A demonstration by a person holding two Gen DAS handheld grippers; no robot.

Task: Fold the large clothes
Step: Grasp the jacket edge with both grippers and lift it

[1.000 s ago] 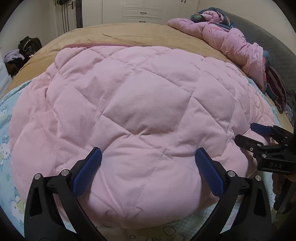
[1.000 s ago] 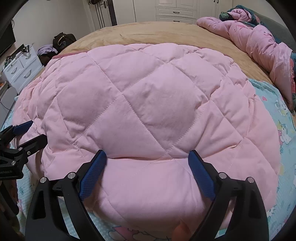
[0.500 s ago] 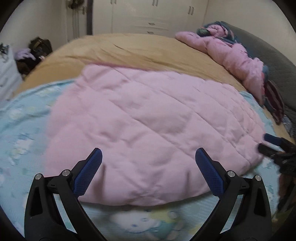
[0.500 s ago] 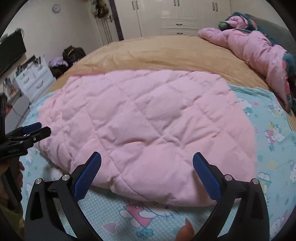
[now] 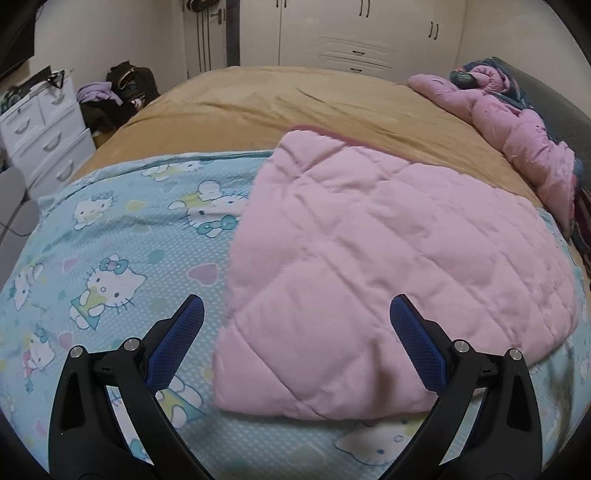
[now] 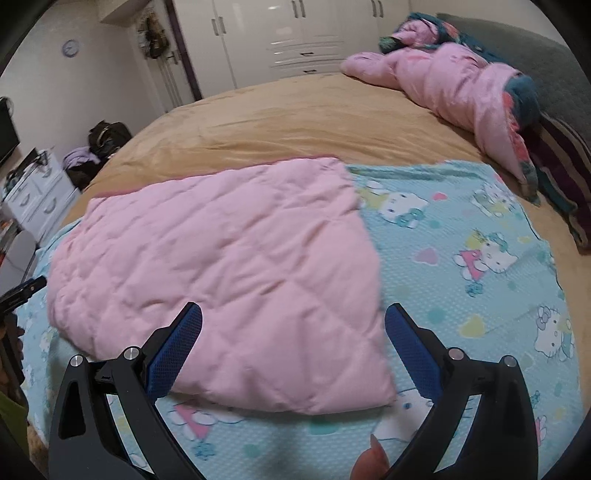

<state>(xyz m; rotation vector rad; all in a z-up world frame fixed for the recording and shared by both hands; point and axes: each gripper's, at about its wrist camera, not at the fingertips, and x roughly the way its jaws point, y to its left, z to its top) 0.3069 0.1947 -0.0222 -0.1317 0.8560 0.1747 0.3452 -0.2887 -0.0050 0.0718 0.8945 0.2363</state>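
1. The pink coat (image 5: 388, 266) lies folded and flat on the cat sheet (image 5: 110, 258) on the bed (image 5: 295, 99).
2. A second ago both claws were close over it. Now they have pulled back and up.
3. The left claw (image 5: 295, 328) is wide apart and holds nothing.
4. The right claw (image 6: 293, 328) has just been opening, with nothing between its sides.
5. This fold looks done.

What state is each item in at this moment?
Pink quilted garment: folded, lying flat on the bed, not gripped.
Left gripper: open, empty.
Right gripper: open, empty.
Cartoon-print sheet: spread flat under the garment.
Pink jacket: crumpled, unfolded, at the far edge.
Wardrobe doors: closed.
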